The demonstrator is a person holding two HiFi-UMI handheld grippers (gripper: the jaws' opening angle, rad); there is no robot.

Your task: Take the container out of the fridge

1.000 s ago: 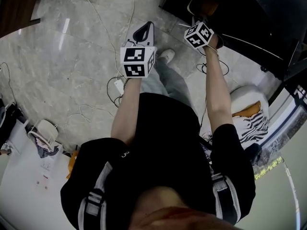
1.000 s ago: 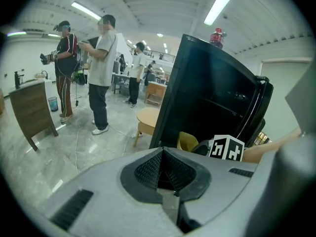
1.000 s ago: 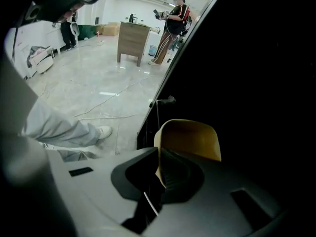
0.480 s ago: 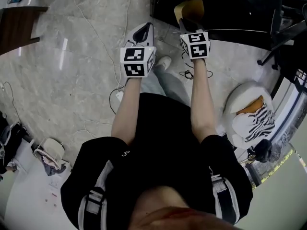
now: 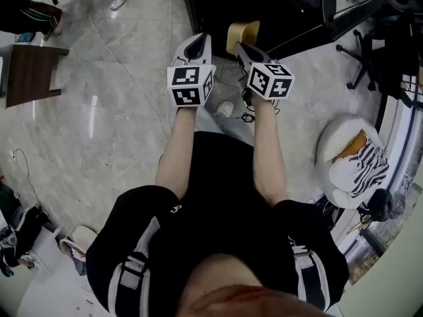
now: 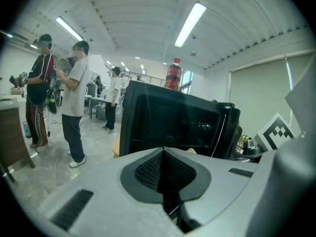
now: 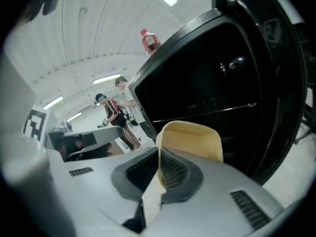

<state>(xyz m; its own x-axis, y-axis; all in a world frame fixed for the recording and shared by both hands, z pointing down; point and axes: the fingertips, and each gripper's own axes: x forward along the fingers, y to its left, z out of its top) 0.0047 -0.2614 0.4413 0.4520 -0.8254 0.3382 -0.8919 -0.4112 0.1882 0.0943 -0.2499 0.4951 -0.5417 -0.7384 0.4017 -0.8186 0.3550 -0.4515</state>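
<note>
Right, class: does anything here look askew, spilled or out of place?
Nothing looks spilled or damaged. Two mild oddities: the right gripper pinches the yellow container by one thin wall only, and a red-capped bottle stands on top of the black fridge.

The container (image 7: 192,138) is showing a pale yellow-tan against the fridge (image 7: 222,83), which is gleaming glossy black. The left claw (image 6: 163,152) and the right claw (image 7: 159,154) are showing light grey shells with black meshed pads, and each marker cube (image 5: 190,84) is wearing black-and-white squares. The bottle (image 6: 172,75) is showing red. The floor (image 5: 112,144) is showing grey marbling, the person's shirt (image 5: 218,203) black with pale stripes.
</note>
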